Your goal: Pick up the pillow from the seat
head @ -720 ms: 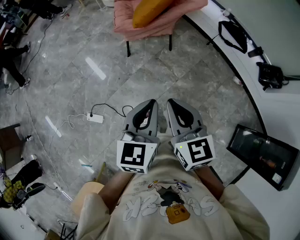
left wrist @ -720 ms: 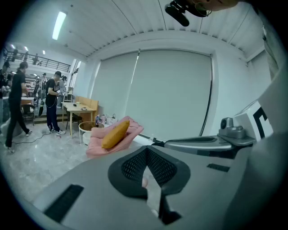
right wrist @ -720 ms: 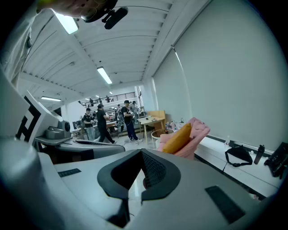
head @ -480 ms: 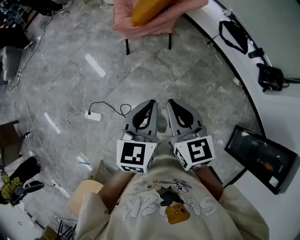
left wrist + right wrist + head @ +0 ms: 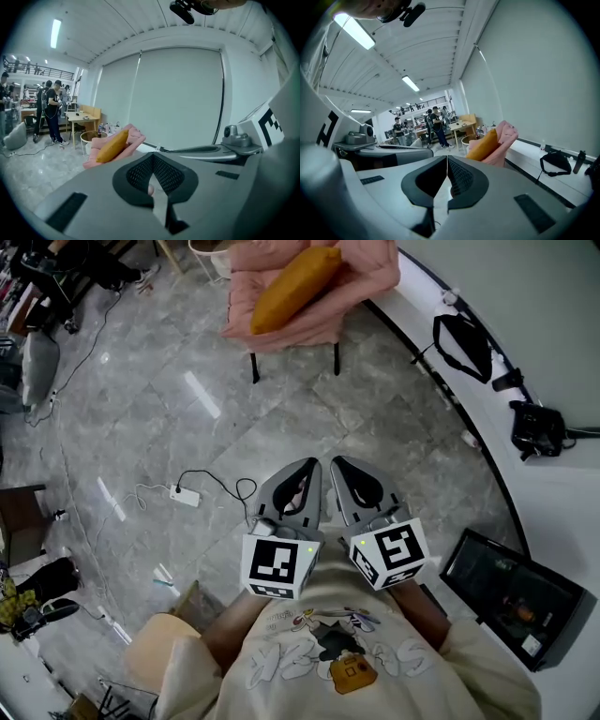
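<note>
the orange pillow [image 5: 292, 287] lies slantwise on the pink seat [image 5: 364, 276] at the far end of the grey stone floor [image 5: 141, 409], leaning against the padded back, well apart from both tools. the person stands at the near edge of the head view in a cream printed shirt [image 5: 337, 662] and holds the two tools side by side in front of the body, both pointing toward the seat and tilted a little downward. the left gripper [image 5: 307, 465] has its fingers [image 5: 140, 171] pressed together at the tips with nothing between them; through the opening behind the tips only the floor and a bit of pink show. the right gripper [image 5: 338, 463] is the same, its fingers [image 5: 461, 176] meeting in a thin line and holding nothing. each tool carries its marker cube nearest the person, the left cube [image 5: 279, 564] and the right cube [image 5: 393, 555] just beside each other. in the left gripper view the pillow sits left of the finger tips, and in the right gripper view it sits right of them, far off in both. on the floor to the left of the tools lies a white power strip [image 5: 186, 496] with a black cable looping toward them. along the right runs a curved white ledge [image 5: 562, 484] bearing a black bag [image 5: 464, 334] far off, a small black device [image 5: 536, 427] nearer, and a dark flat screen [image 5: 506, 587] nearest. a round tan stool [image 5: 155, 660] stands near the person's left side. people stand around tables in the far left background.
</note>
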Motion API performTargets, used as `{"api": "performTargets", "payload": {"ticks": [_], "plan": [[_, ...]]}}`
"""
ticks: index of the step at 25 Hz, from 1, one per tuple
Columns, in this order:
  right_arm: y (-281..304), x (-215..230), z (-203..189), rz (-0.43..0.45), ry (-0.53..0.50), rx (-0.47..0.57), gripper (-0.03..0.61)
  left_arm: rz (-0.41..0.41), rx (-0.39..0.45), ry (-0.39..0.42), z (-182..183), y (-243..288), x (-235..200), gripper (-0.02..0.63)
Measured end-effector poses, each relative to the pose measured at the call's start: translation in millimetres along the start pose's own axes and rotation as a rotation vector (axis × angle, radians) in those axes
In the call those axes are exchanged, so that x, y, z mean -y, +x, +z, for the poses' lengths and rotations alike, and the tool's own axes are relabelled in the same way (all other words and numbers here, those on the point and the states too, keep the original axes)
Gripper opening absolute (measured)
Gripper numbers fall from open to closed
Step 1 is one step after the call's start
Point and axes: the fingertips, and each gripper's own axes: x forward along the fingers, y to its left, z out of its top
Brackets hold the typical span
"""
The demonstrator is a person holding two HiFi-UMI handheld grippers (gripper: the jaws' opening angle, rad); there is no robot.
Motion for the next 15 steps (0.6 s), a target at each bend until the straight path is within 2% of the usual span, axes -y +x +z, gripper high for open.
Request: {"api": "performTargets", "payload": {"ticks": [9,15], "plan": [[-10,67,7,0.029,0.044,0.022,0.021,0.103,-0.007,0.035,11,34,19,0.004],[-12,97,11,-0.012,0.092,0.039,0.021,0.068,-0.070,0.030,6,60,31,0.005]]}}
